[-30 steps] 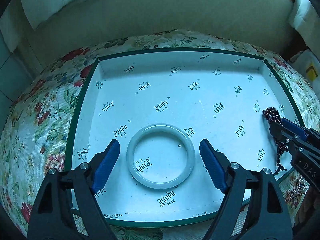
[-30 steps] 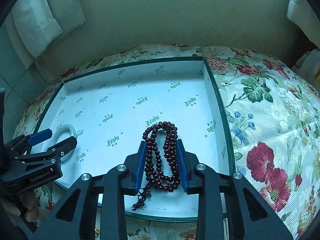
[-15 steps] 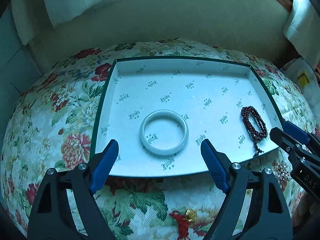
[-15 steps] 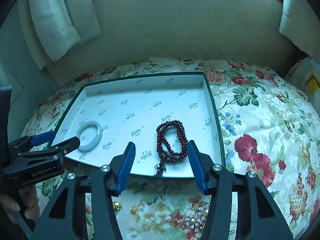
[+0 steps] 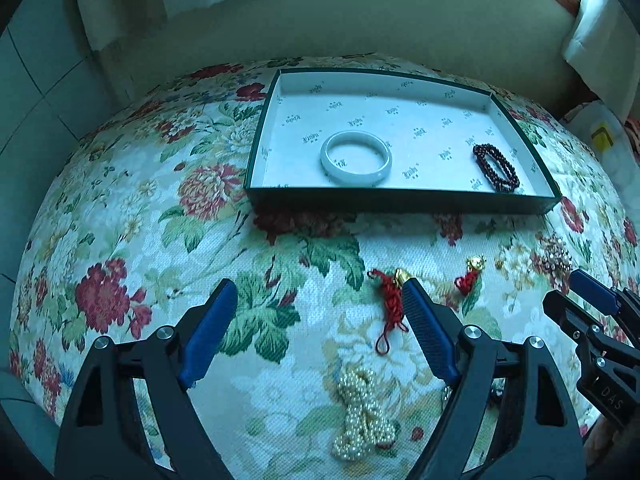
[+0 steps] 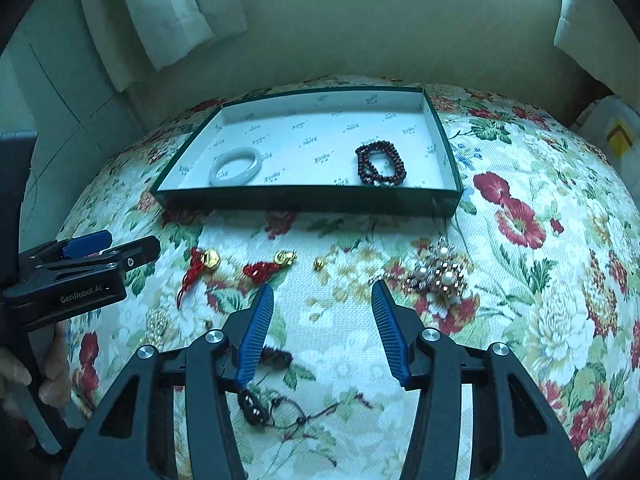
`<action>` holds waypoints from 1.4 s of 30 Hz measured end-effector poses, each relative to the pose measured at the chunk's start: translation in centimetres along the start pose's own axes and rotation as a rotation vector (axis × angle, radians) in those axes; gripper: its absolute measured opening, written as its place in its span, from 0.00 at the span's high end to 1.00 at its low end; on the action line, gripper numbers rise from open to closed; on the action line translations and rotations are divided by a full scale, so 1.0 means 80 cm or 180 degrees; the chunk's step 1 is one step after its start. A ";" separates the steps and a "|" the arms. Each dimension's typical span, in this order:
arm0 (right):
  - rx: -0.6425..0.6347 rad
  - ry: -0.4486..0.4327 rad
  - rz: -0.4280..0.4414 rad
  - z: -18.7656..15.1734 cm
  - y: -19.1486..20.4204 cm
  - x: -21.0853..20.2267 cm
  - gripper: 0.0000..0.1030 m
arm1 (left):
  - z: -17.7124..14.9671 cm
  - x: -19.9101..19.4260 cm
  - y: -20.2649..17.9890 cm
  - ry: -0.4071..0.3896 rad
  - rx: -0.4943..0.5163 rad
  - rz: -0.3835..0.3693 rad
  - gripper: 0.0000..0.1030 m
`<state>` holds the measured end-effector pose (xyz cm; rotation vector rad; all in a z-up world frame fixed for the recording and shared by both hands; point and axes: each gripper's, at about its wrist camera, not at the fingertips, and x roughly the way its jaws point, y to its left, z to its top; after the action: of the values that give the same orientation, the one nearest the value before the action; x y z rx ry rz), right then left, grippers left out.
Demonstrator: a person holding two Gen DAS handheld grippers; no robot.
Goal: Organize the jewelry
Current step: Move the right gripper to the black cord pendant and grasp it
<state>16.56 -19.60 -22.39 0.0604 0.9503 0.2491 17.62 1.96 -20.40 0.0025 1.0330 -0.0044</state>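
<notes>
A green-rimmed white box (image 5: 400, 200) (image 6: 304, 198) holds a pale bangle (image 5: 355, 157) (image 6: 236, 166) and a dark red bead bracelet (image 5: 496, 167) (image 6: 380, 163). On the floral cloth in front lie a red cord charm (image 5: 387, 304) (image 6: 196, 268), a second red-and-gold charm (image 5: 470, 274) (image 6: 268, 266), a pearl strand (image 5: 362, 416), a sparkly brooch (image 6: 438, 274) and a dark cord bracelet (image 6: 260, 404). My left gripper (image 5: 320, 328) is open and empty above the cloth. My right gripper (image 6: 322, 330) is open and empty, near the dark cord bracelet.
The floral cloth covers a round table (image 6: 540, 280). White curtains (image 6: 176, 12) hang at the back left and right before a plain wall. A small gold bead (image 6: 318, 265) lies between the charms and the brooch.
Both grippers pulled back and up from the box. The right gripper opened and left the bead bracelet in the box. Loose jewelry on the cloth came into view.
</notes>
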 end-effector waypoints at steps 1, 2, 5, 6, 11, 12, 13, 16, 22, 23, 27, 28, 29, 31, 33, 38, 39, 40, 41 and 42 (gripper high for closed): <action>-0.0037 0.0027 0.0027 -0.007 0.004 -0.002 0.60 | -0.007 -0.002 0.001 0.0016 0.0002 -0.0003 0.19; -0.0083 0.0052 0.0049 -0.013 0.009 -0.004 0.62 | -0.013 -0.003 0.002 0.0036 -0.0004 -0.0002 0.19; -0.0223 0.0117 0.0120 -0.033 0.024 -0.008 0.70 | -0.031 -0.005 0.003 0.0099 -0.0022 -0.0012 0.20; -0.0257 0.0137 0.0149 -0.039 0.028 -0.009 0.71 | -0.036 -0.005 0.004 0.0116 -0.0028 -0.0012 0.20; -0.0361 0.0253 0.0264 -0.061 0.045 -0.006 0.74 | -0.057 -0.009 0.004 0.0160 -0.0027 -0.0008 0.20; -0.0381 0.0276 0.0280 -0.064 0.048 -0.005 0.74 | -0.060 -0.010 0.005 0.0171 -0.0033 -0.0011 0.20; -0.0397 0.0292 0.0296 -0.067 0.050 -0.004 0.74 | -0.063 -0.011 0.005 0.0178 -0.0036 -0.0009 0.20; -0.0426 0.0339 0.0315 -0.072 0.054 0.000 0.74 | -0.070 -0.015 0.005 0.0180 -0.0032 0.0011 0.20; -0.0432 0.0387 0.0273 -0.077 0.054 0.008 0.74 | -0.078 -0.015 0.007 0.0215 -0.0033 0.0021 0.20; -0.0435 0.0396 0.0262 -0.077 0.055 0.011 0.74 | -0.080 -0.015 0.007 0.0220 -0.0031 0.0022 0.20; -0.0463 0.0392 0.0200 -0.079 0.055 0.015 0.83 | -0.082 -0.013 0.005 0.0240 -0.0015 0.0016 0.20; -0.0440 0.0390 0.0196 -0.079 0.053 0.015 0.83 | -0.083 -0.014 0.005 0.0239 -0.0010 0.0013 0.20; -0.0422 0.0382 0.0175 -0.078 0.051 0.014 0.83 | -0.083 -0.014 0.004 0.0238 -0.0004 0.0008 0.20; -0.0370 0.0346 0.0121 -0.076 0.044 0.012 0.83 | -0.084 -0.013 0.003 0.0240 0.0006 -0.0006 0.20; -0.0303 0.0304 0.0079 -0.074 0.034 0.009 0.83 | -0.084 -0.013 0.002 0.0247 0.0008 -0.0027 0.20; -0.0159 0.0246 -0.0044 -0.069 0.009 0.005 0.83 | -0.085 -0.005 0.000 0.0288 0.0004 -0.0083 0.24; -0.0131 0.0242 -0.0063 -0.069 0.004 0.005 0.83 | -0.084 -0.003 0.000 0.0307 -0.0002 -0.0106 0.32; -0.0103 0.0241 -0.0075 -0.069 0.000 0.004 0.83 | -0.084 0.000 0.000 0.0331 -0.0008 -0.0124 0.33; -0.0079 0.0241 -0.0083 -0.069 -0.004 0.004 0.83 | -0.085 0.003 0.000 0.0344 -0.0012 -0.0125 0.33; -0.0058 0.0236 -0.0095 -0.069 -0.007 0.003 0.83 | -0.086 0.005 -0.001 0.0353 -0.0006 -0.0119 0.34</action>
<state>12.33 -20.42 -25.92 0.0203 1.0217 0.2335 11.94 1.91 -24.26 -0.0183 1.1438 -0.0376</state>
